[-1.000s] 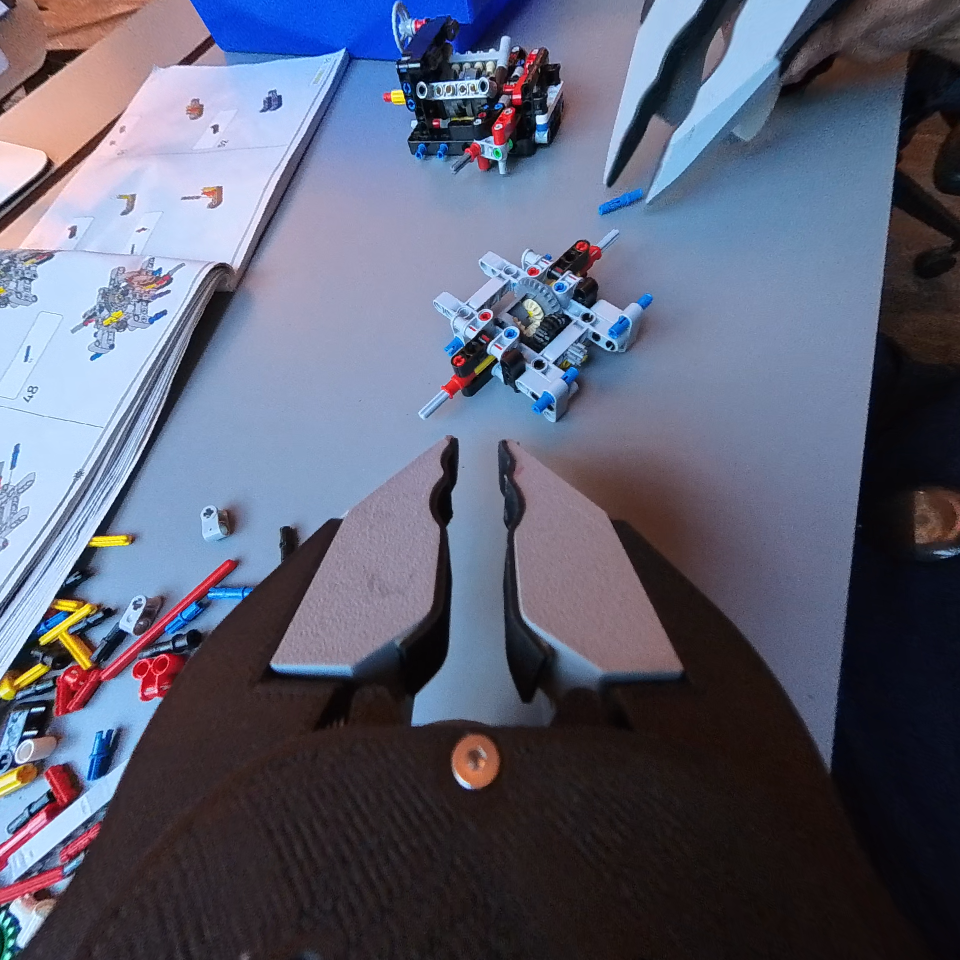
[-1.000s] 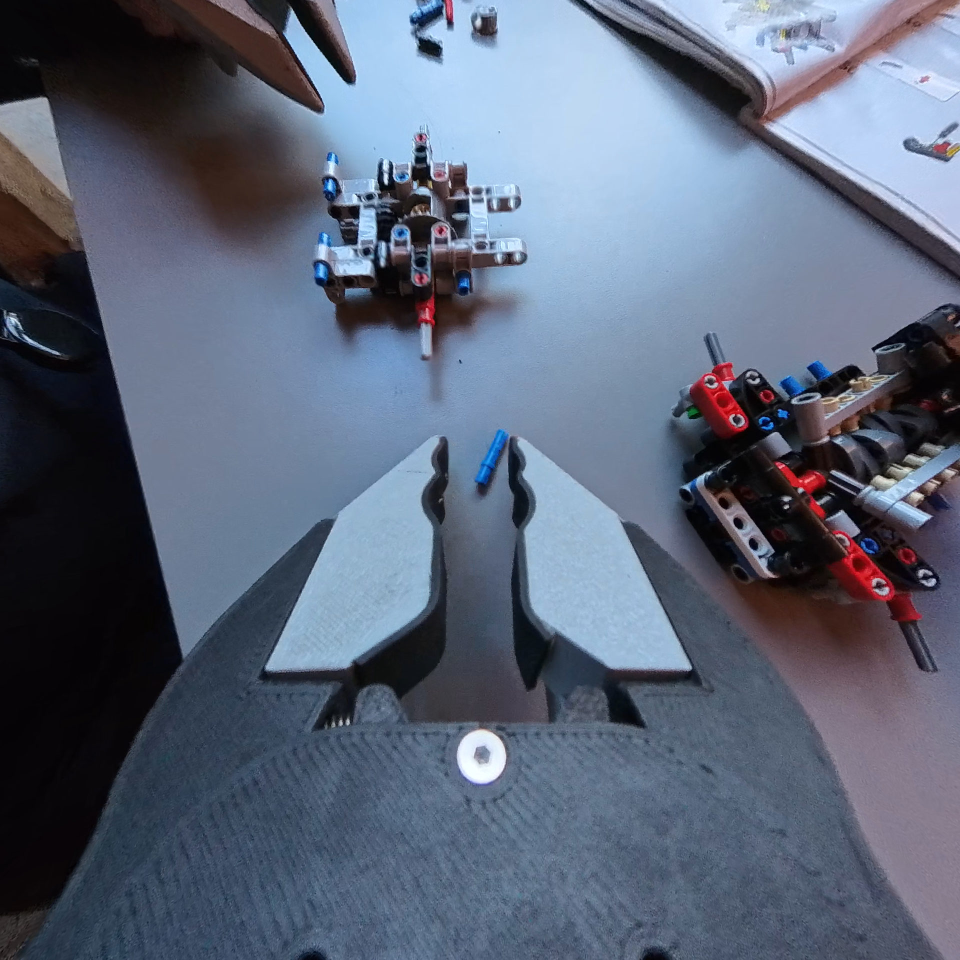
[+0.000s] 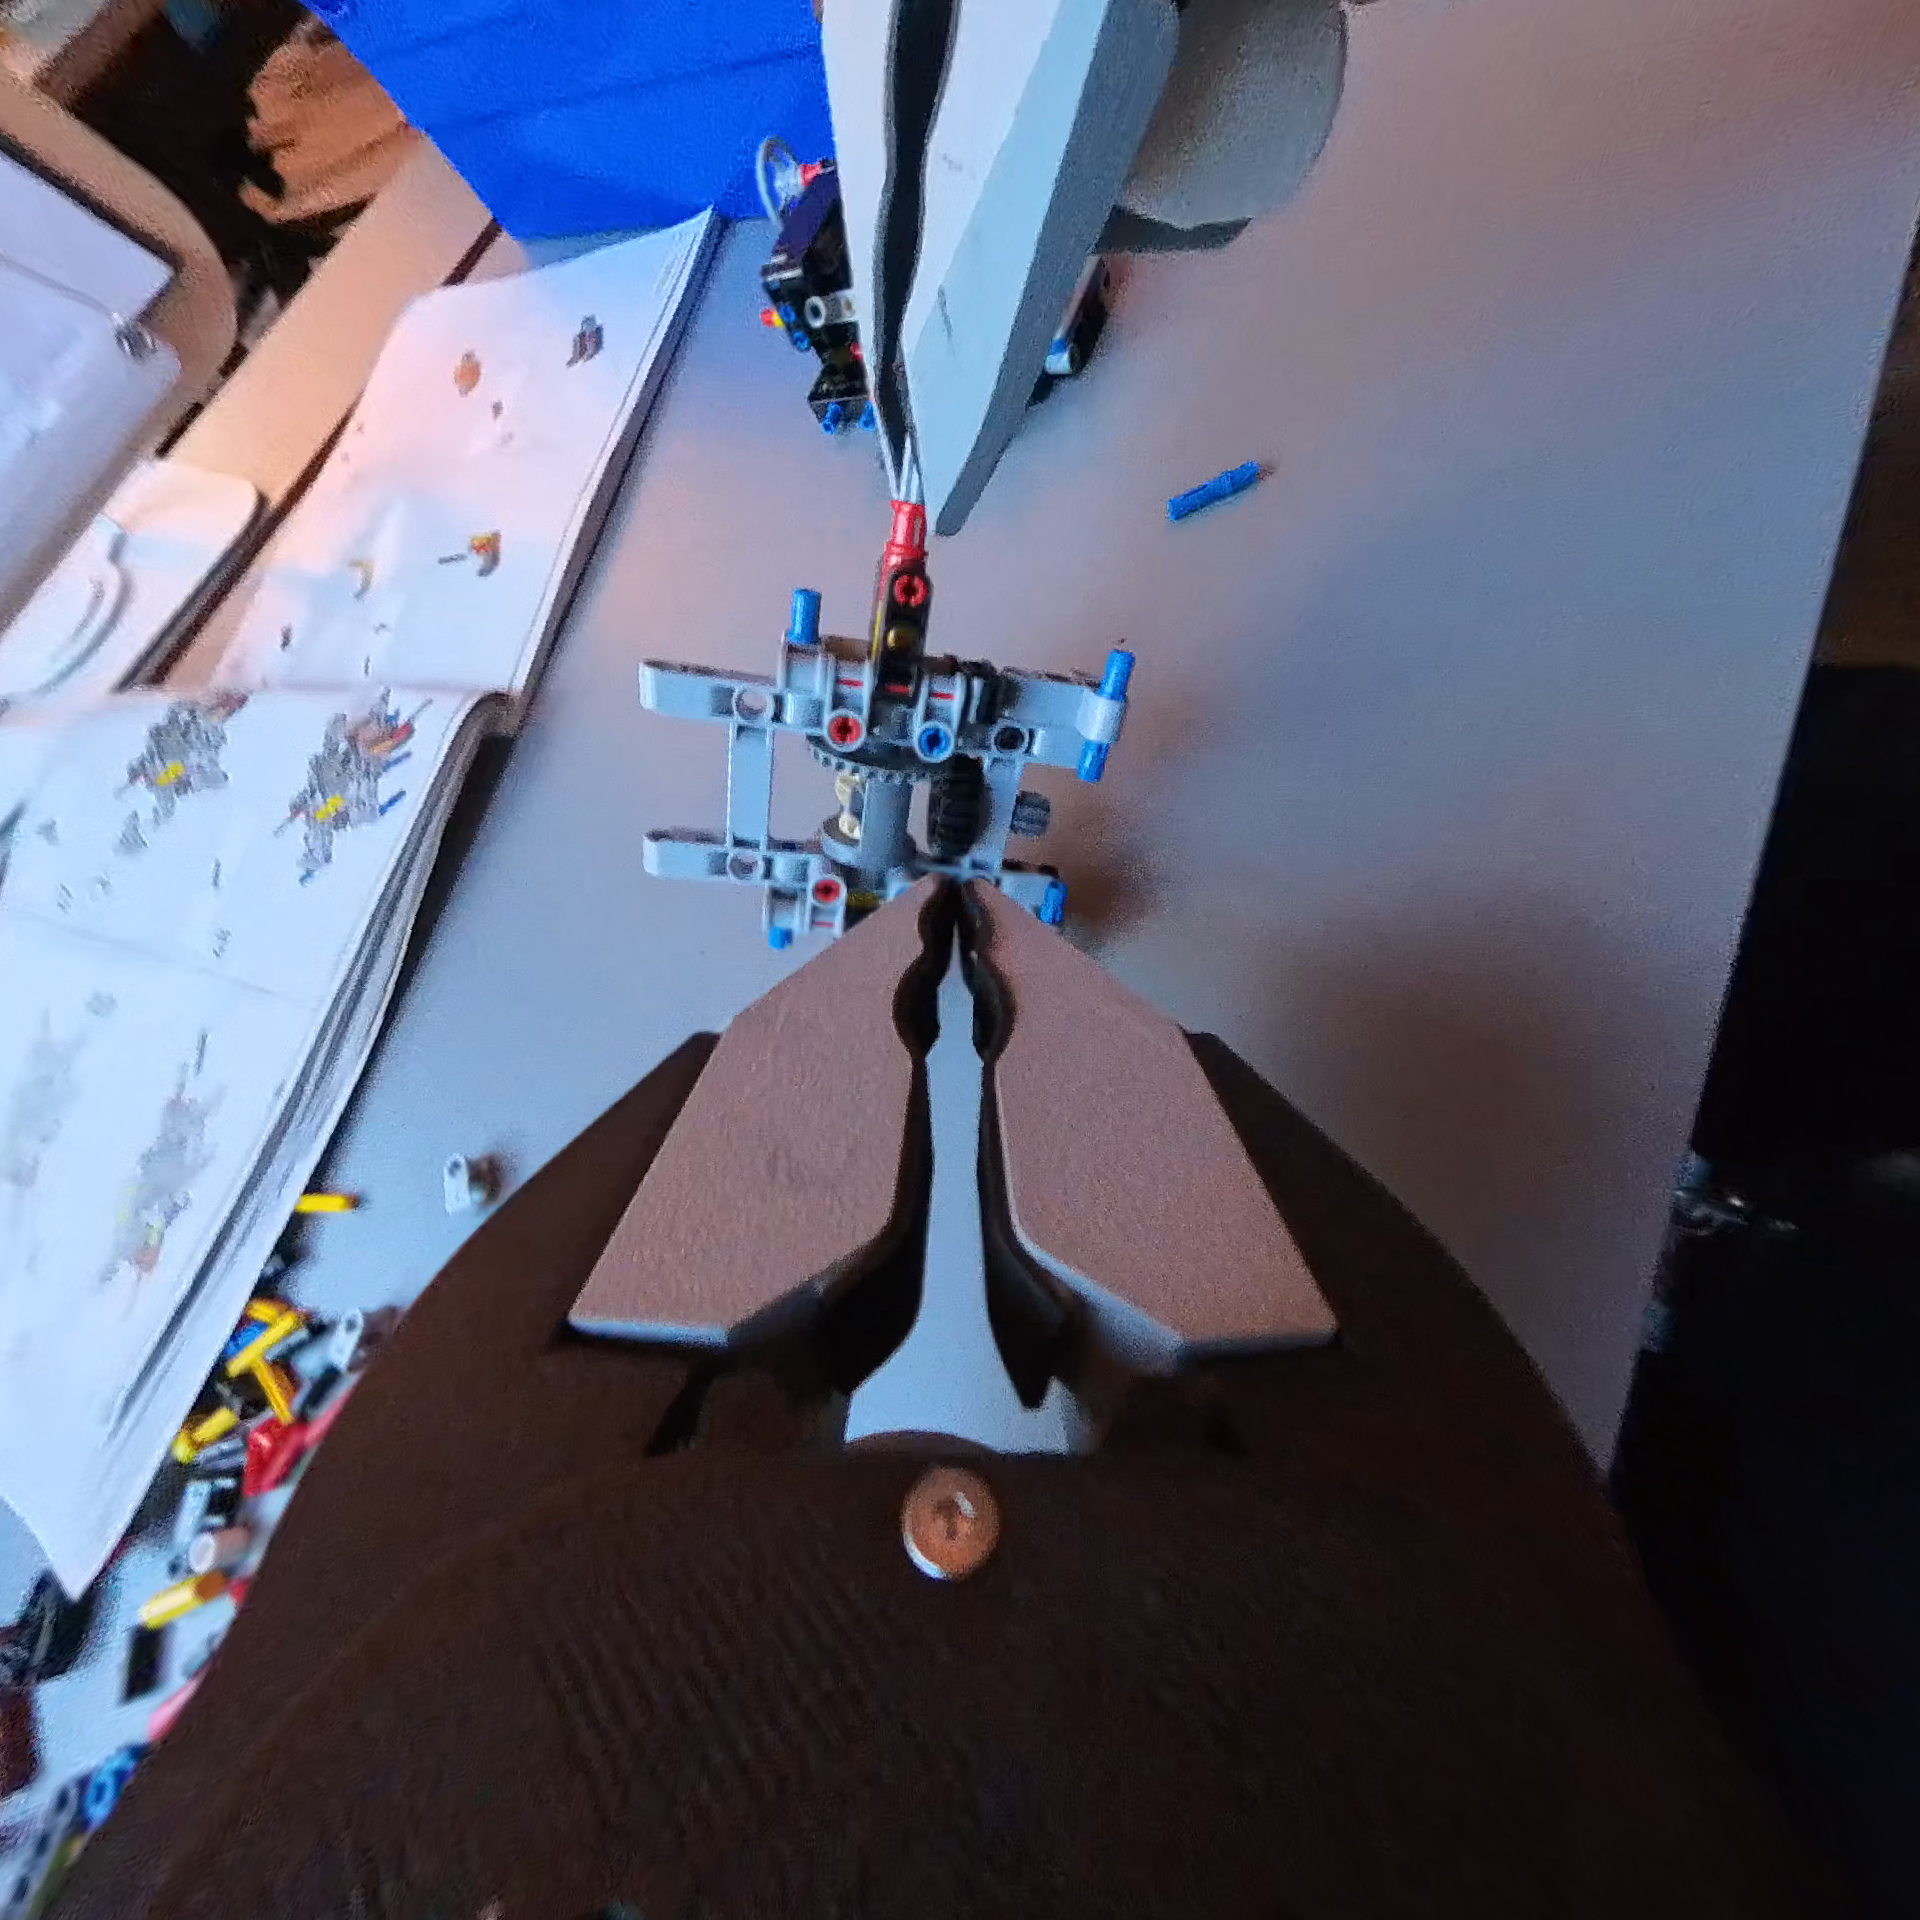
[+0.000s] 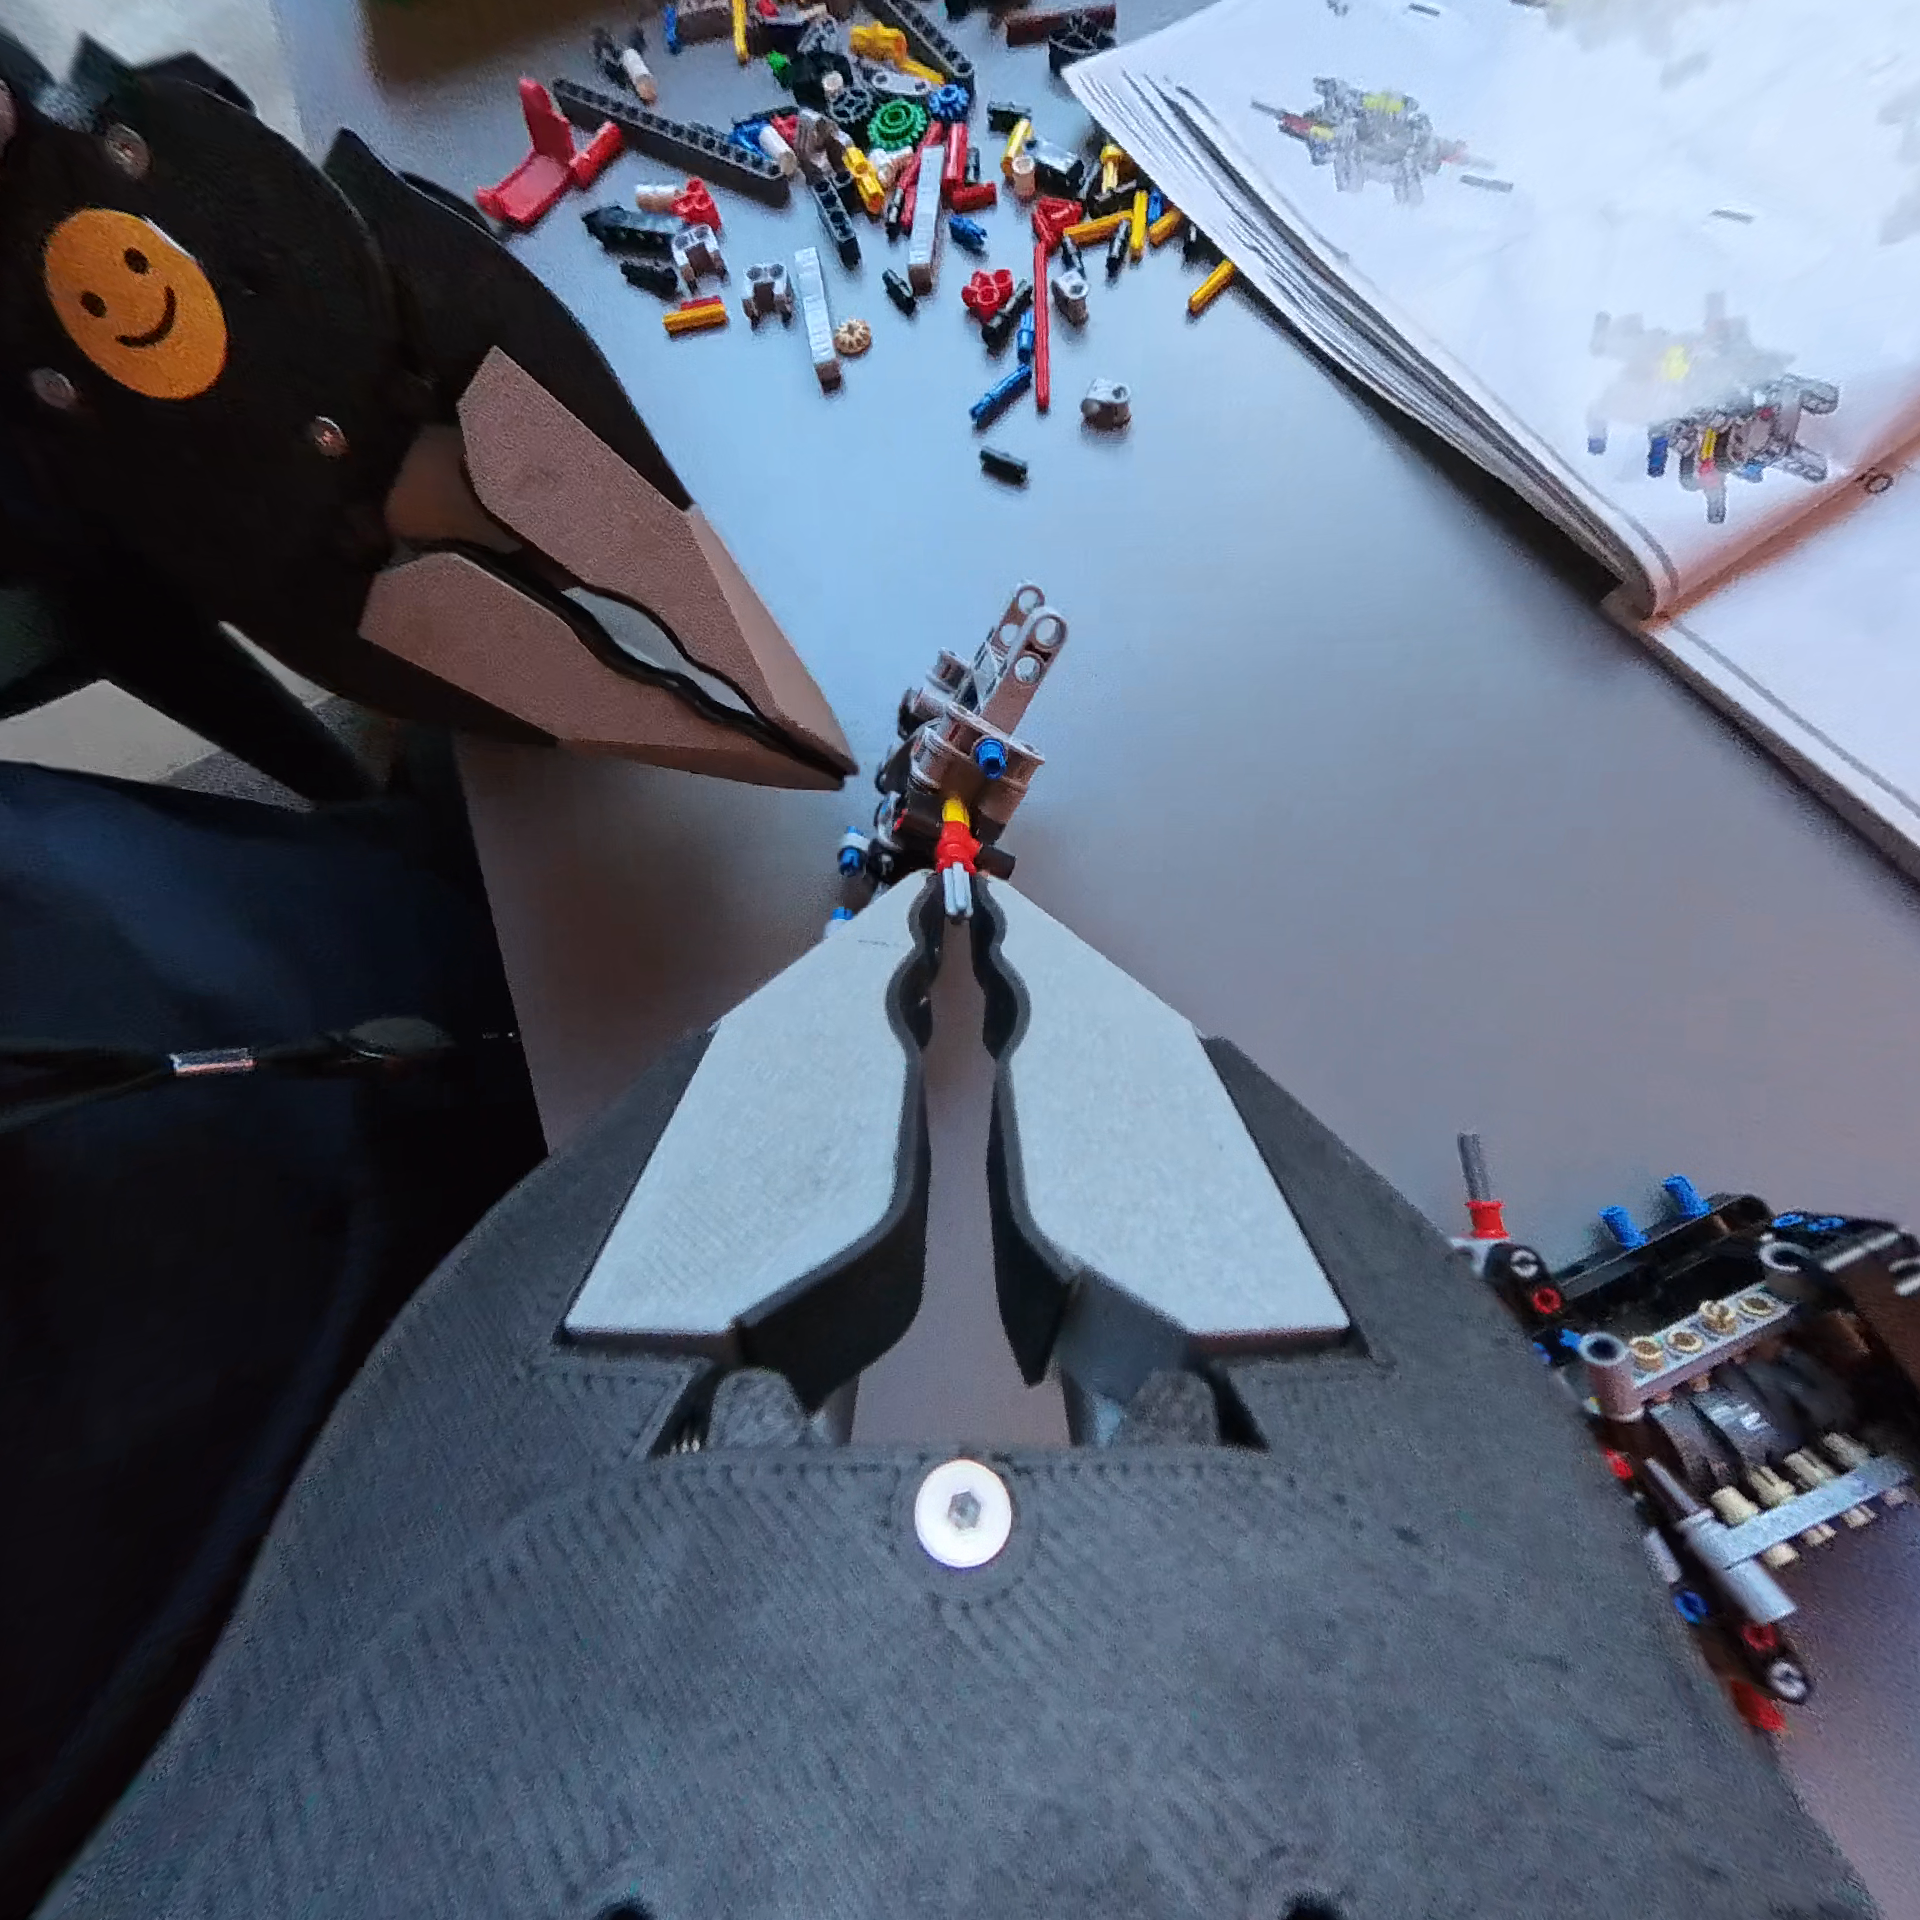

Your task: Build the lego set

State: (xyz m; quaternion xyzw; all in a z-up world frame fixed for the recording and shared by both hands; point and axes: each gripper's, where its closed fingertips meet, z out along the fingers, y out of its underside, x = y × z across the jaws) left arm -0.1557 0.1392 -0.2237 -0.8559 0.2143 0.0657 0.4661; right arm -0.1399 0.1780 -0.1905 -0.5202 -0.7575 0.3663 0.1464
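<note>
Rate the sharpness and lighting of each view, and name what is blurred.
Left wrist view: motion-smeared, most at the edges, so the open instruction booklet and loose parts pile are soft; the grey gear assembly is only slightly soft; warm pink light tints the table. Right wrist view: sharper, the parts pile crisp, booklet pages soft at the edge, table cool blue-grey.

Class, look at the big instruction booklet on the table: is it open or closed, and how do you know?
Open. The instruction booklet lies spread flat on the table, printed pages facing up, with its centre fold showing between them.
</note>
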